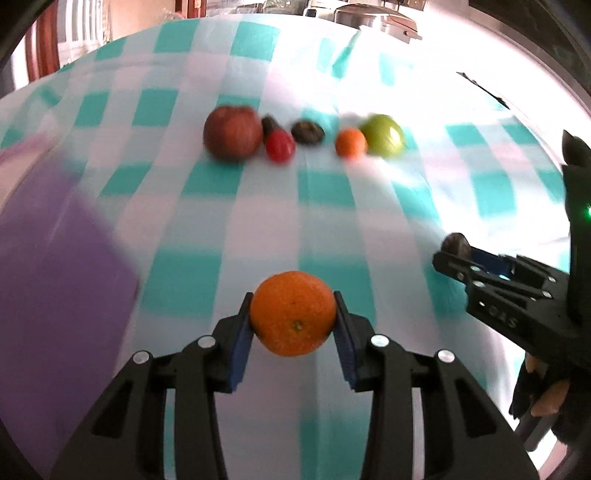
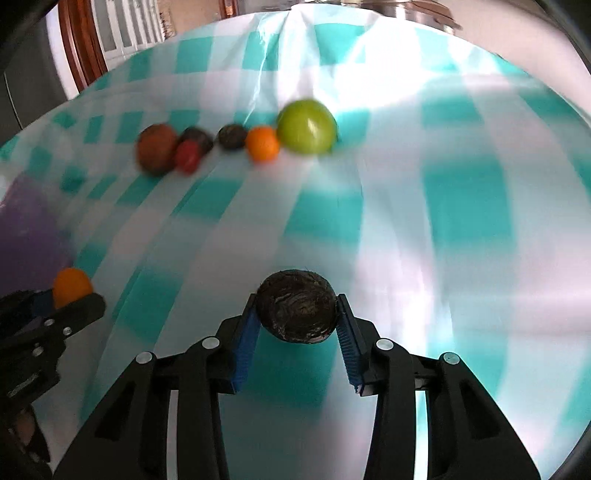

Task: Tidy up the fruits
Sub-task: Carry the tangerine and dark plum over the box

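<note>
My left gripper (image 1: pixel 293 317) is shut on an orange (image 1: pixel 293 313), held above the checked tablecloth (image 1: pixel 207 229). My right gripper (image 2: pixel 296 314) is shut on a dark brown round fruit (image 2: pixel 296 306). In the left wrist view the right gripper (image 1: pixel 456 251) shows at the right edge with that dark fruit (image 1: pixel 456 243) at its tips. In the right wrist view the left gripper (image 2: pixel 75 295) shows at the left edge with the orange (image 2: pixel 71 286). Farther back lies a row of fruit: a red-brown apple (image 1: pixel 232 132), a red fruit (image 1: pixel 279 146), a dark fruit (image 1: pixel 307 132), a small orange (image 1: pixel 351 142), a green apple (image 1: pixel 382 134).
A purple box or mat (image 1: pixel 55 266) lies at the left of the table. Metal pots (image 1: pixel 376 18) stand beyond the far edge of the table. A wooden door frame (image 2: pixel 79 48) is at the back left. A person's hand (image 1: pixel 546 398) holds the right gripper.
</note>
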A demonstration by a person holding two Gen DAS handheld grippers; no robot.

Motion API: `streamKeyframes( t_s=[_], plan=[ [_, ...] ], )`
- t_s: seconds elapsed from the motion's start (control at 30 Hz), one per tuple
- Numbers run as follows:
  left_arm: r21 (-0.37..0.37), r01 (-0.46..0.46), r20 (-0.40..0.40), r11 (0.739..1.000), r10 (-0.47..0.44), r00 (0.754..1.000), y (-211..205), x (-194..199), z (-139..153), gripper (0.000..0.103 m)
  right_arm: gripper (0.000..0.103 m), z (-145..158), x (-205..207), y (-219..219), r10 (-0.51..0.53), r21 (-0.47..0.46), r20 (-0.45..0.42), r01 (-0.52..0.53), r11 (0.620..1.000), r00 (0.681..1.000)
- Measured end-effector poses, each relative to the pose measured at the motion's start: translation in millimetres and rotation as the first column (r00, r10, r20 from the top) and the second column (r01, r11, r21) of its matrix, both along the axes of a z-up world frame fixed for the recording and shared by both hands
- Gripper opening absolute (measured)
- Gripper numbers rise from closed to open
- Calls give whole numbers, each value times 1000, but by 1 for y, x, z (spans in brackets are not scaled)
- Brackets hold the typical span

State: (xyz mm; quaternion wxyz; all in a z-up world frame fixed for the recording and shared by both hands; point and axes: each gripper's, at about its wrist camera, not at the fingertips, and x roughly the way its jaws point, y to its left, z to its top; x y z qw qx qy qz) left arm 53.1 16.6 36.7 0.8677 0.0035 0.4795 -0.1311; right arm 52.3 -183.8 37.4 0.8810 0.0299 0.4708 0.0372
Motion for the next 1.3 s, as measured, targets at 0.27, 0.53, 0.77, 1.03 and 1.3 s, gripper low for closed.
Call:
streamKeyframes(
  t_s=[0.27,0.53,0.77,1.03,1.3],
  plan=[
    [-6,77,19,997,-77,997,29,-128,42,40,41,50,-102,13,21,106,23,-23,994,1000],
    [-18,40,249,999,-35,968,79,-189,136,41,41,125,-131,77,143,117,169,-164,980,975],
    [-45,-135,319,990,142,937,155,-218,170,41,41,162,-151,170,356,64,210,-376,925,911],
    [-23,-298,283,954,292,914,219,-202,166,41,41,167,-140,276,579,29,124,-586,809,806],
    [130,-362,132,923,346,929,274,-134,134,41,41,126,-99,356,703,-4,-59,-704,710,709]
  ],
)
